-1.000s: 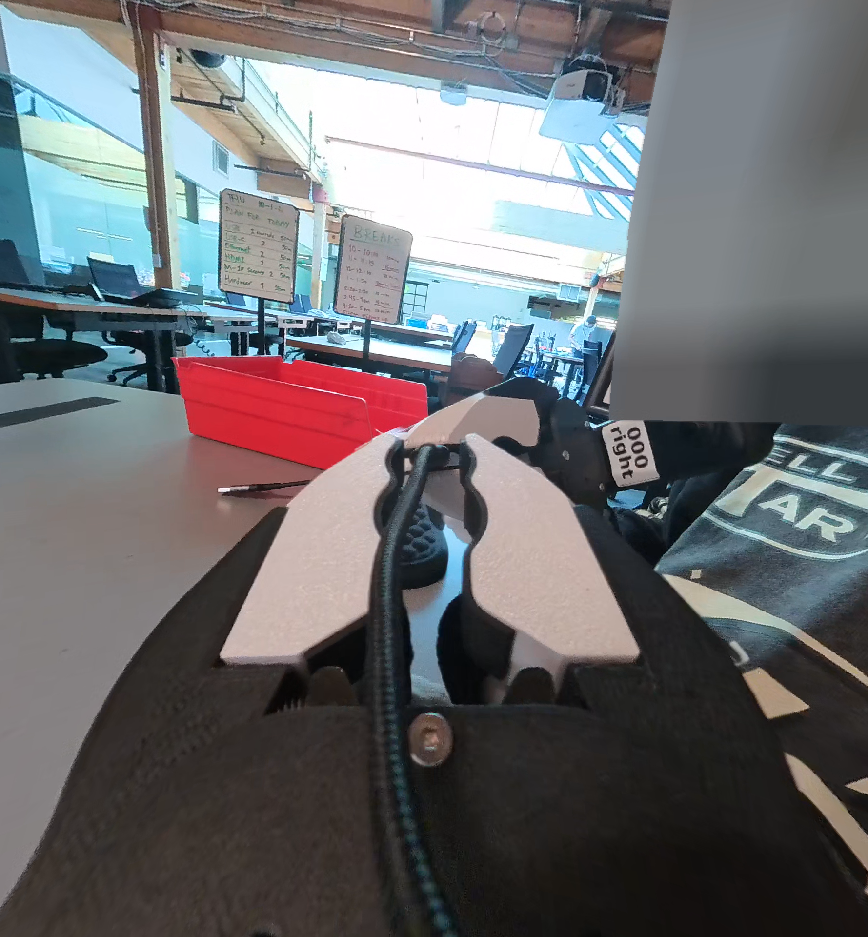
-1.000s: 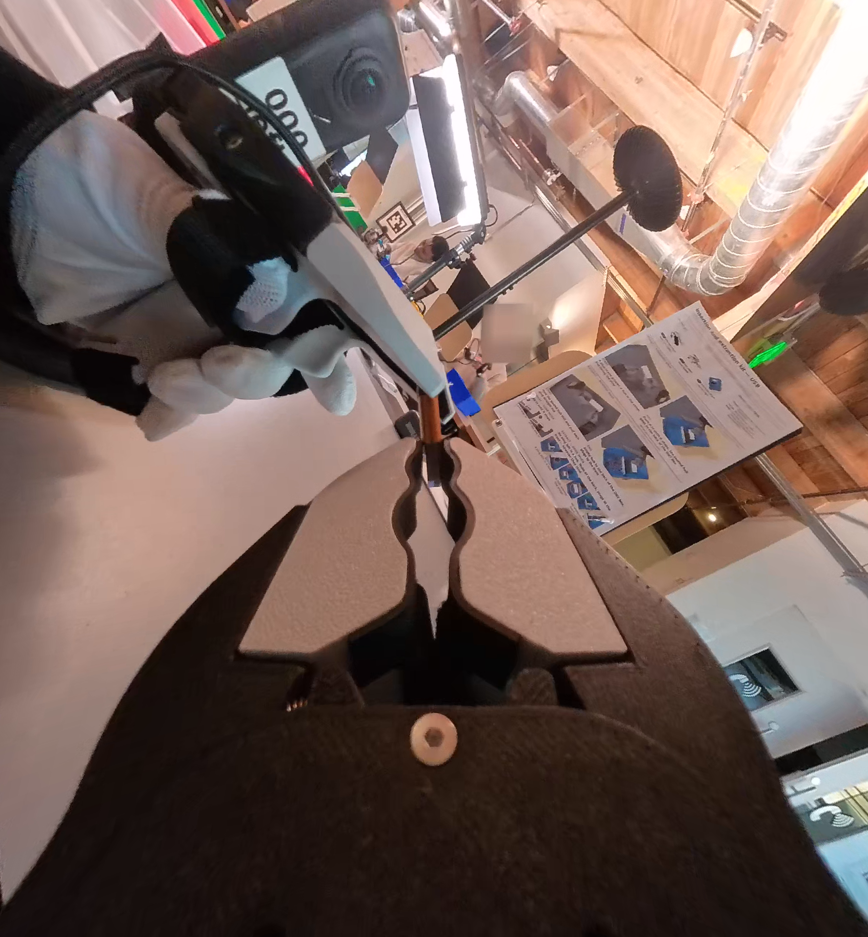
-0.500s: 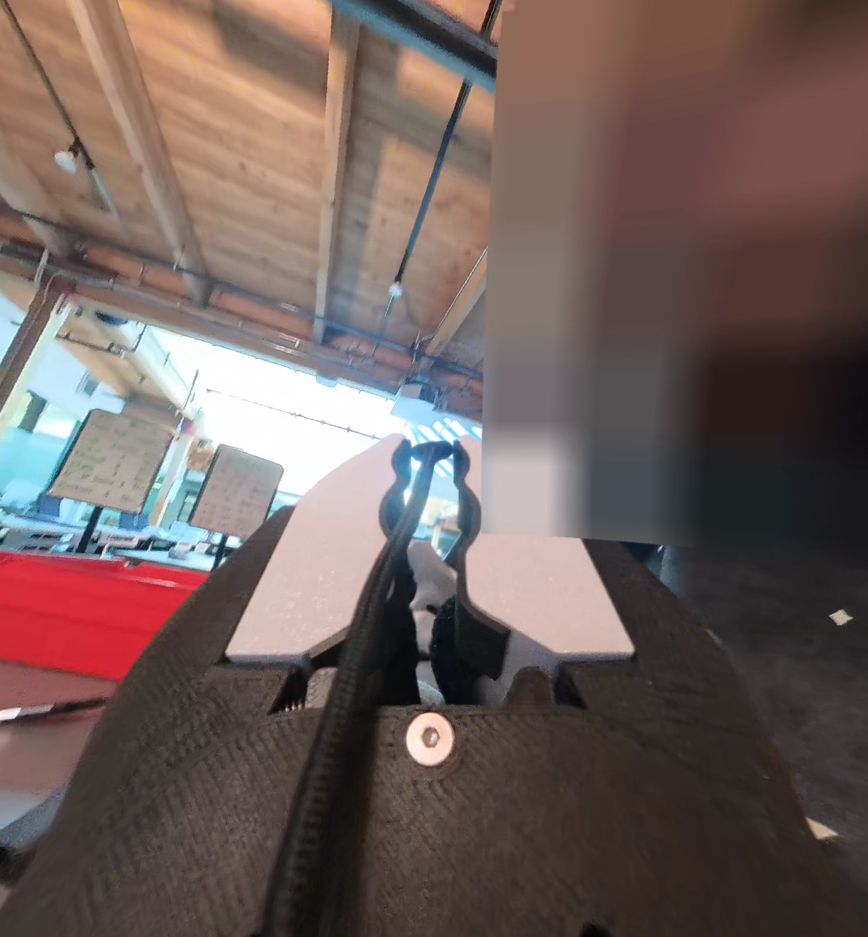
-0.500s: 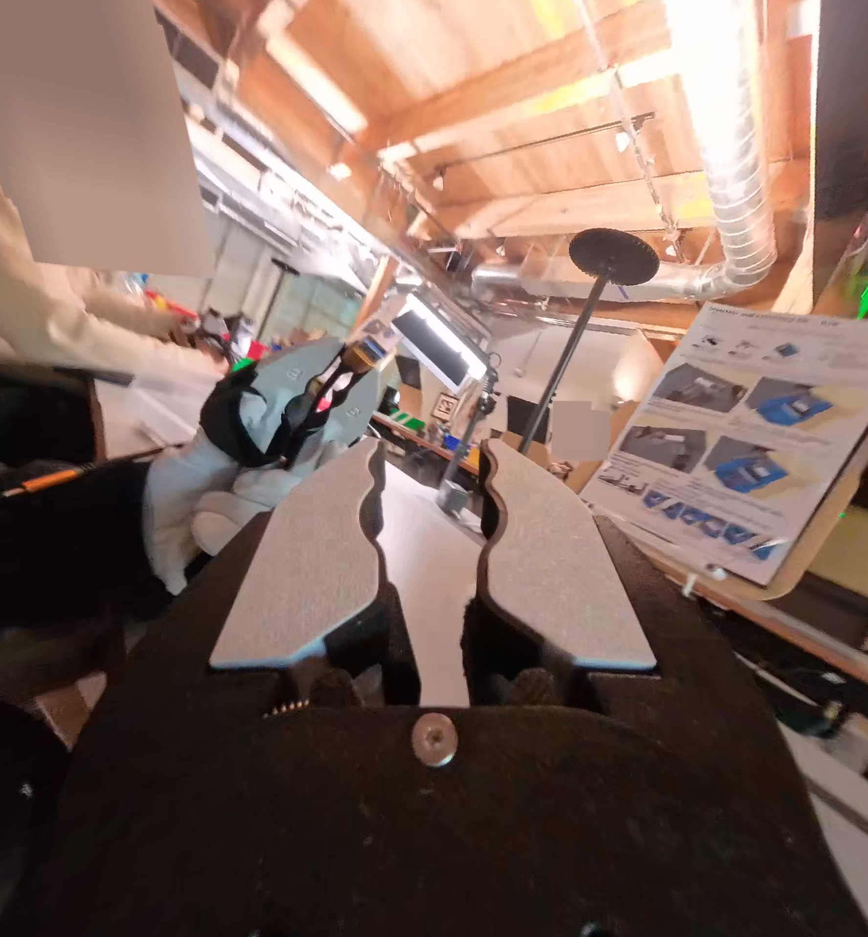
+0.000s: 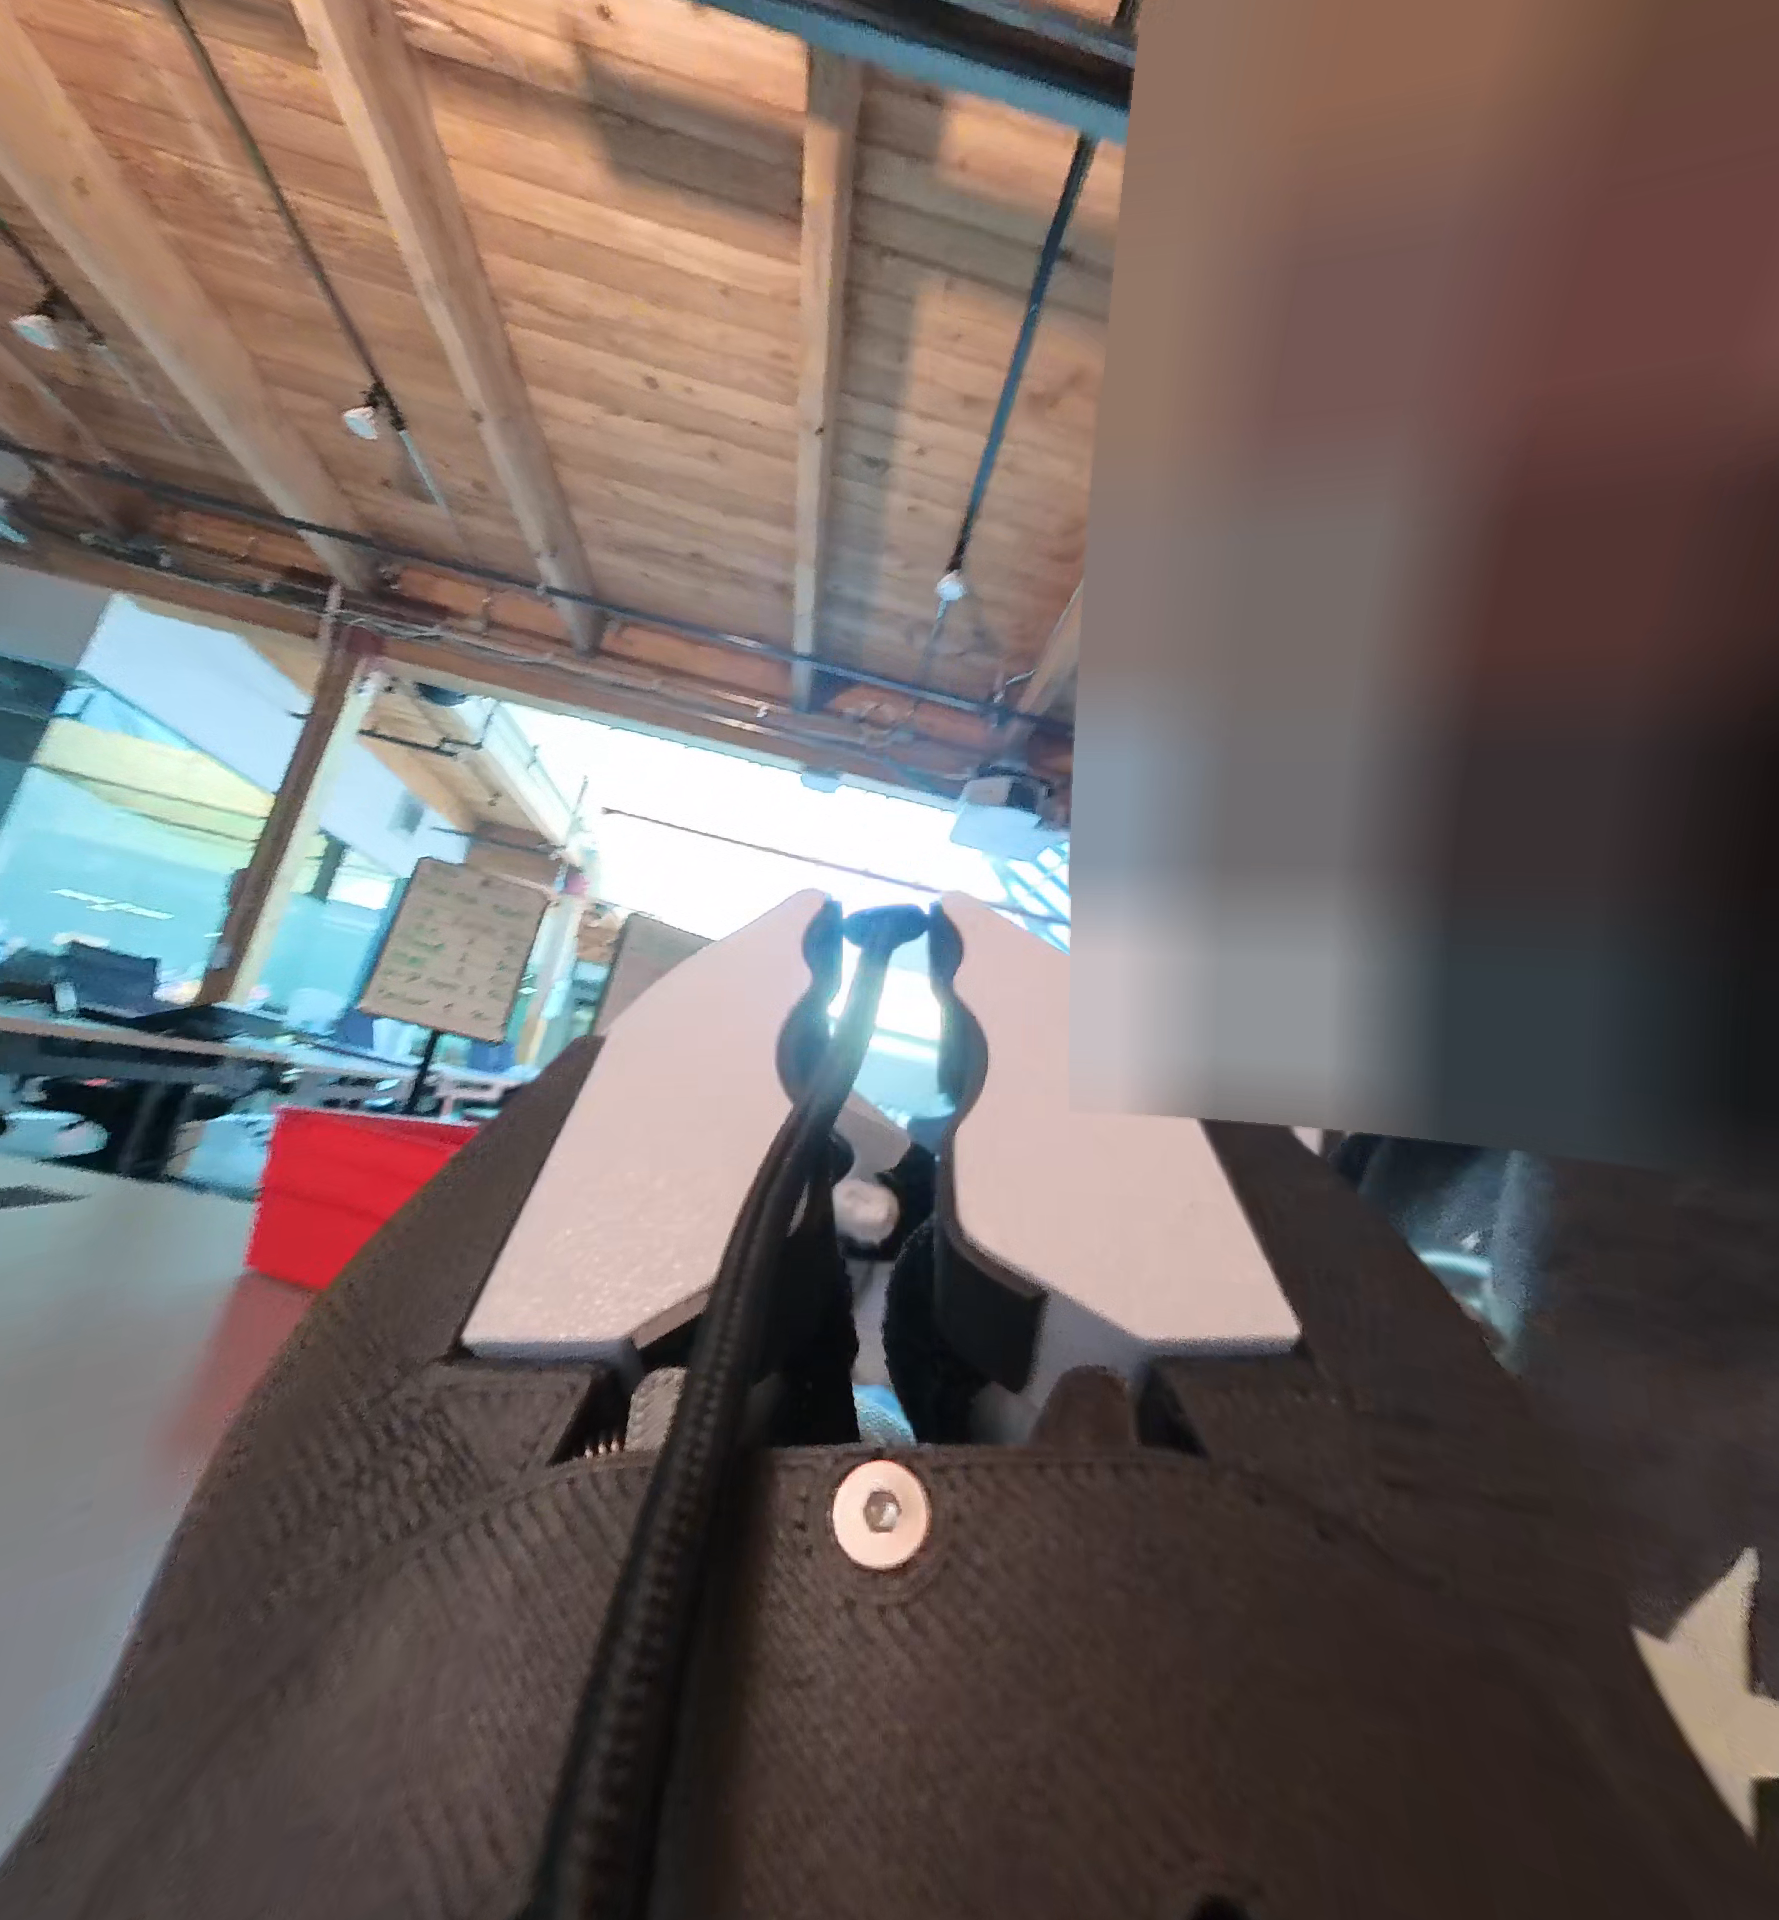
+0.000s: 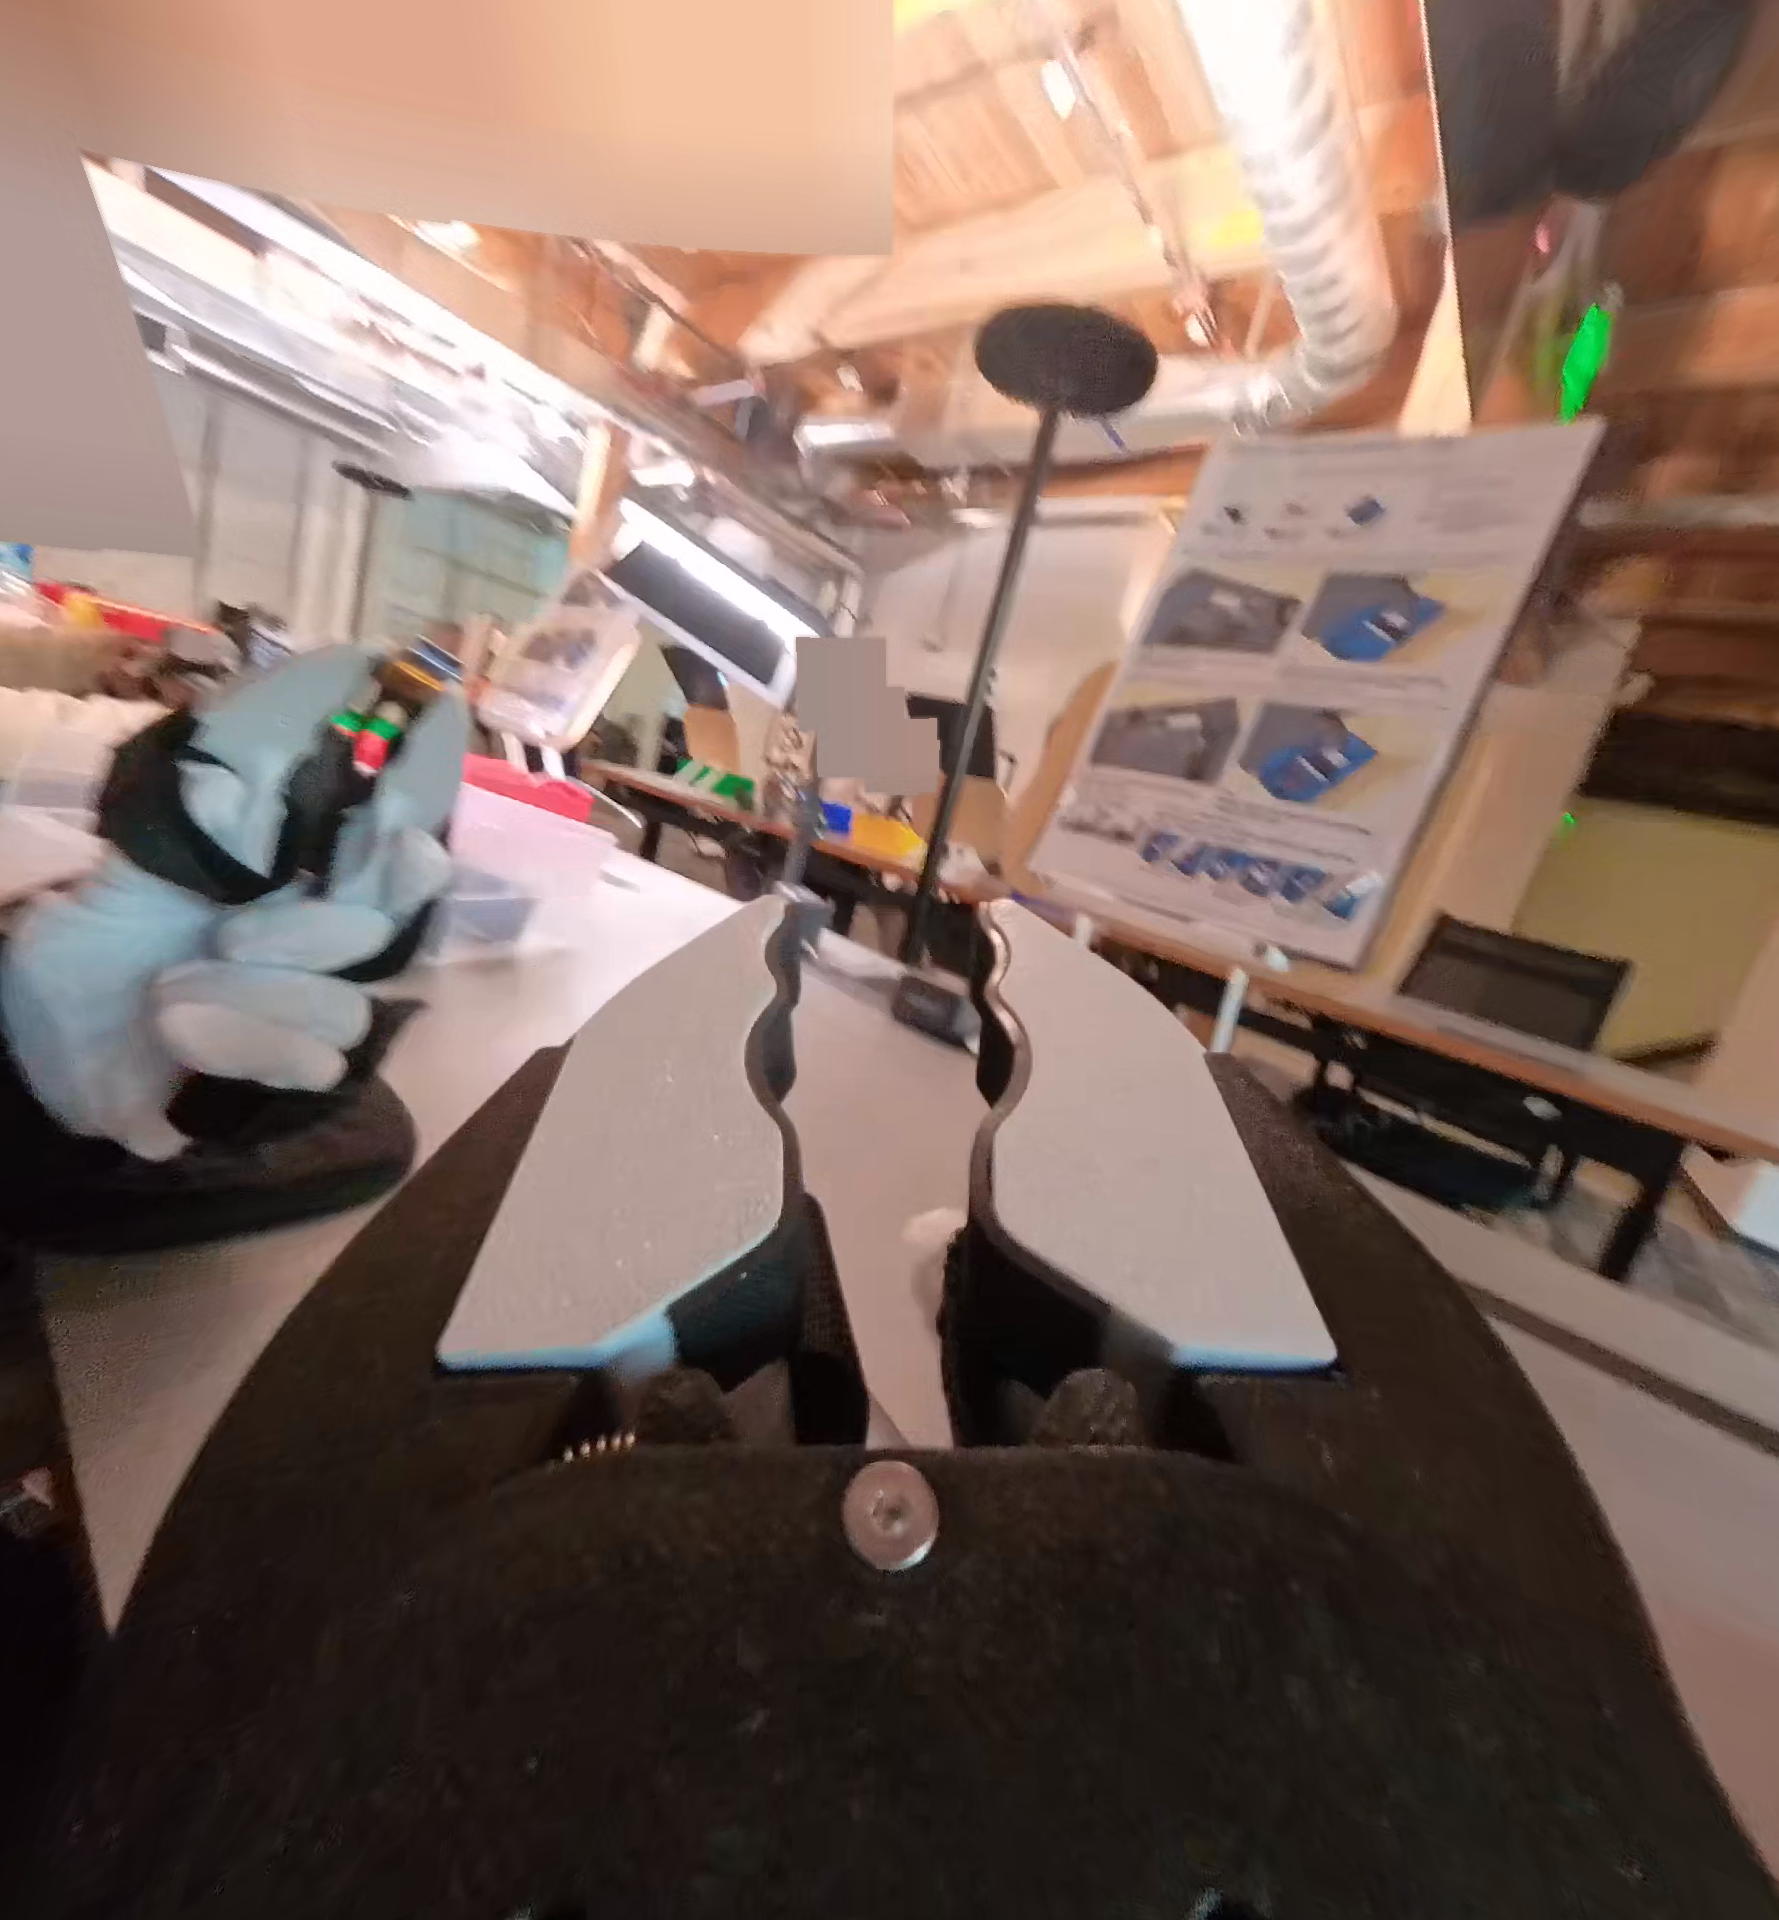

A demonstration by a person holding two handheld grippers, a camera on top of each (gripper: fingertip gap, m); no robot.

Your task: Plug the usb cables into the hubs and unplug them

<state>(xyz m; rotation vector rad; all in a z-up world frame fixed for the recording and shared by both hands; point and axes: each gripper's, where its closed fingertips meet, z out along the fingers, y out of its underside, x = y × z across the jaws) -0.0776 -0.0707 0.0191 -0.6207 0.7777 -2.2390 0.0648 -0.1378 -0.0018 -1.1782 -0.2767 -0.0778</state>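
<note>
Left gripper pinches braided black cable; plug end hidden behind fingertips. Right gripper fingers spread, empty, above grey table.

A braided black cable runs over the left gripper, its matt grey fingers set in ridged black plastic. At twelve o'clock, bare wooden ceiling planks; at nine, a glossy red plastic bin on a smooth grey table.
</note>
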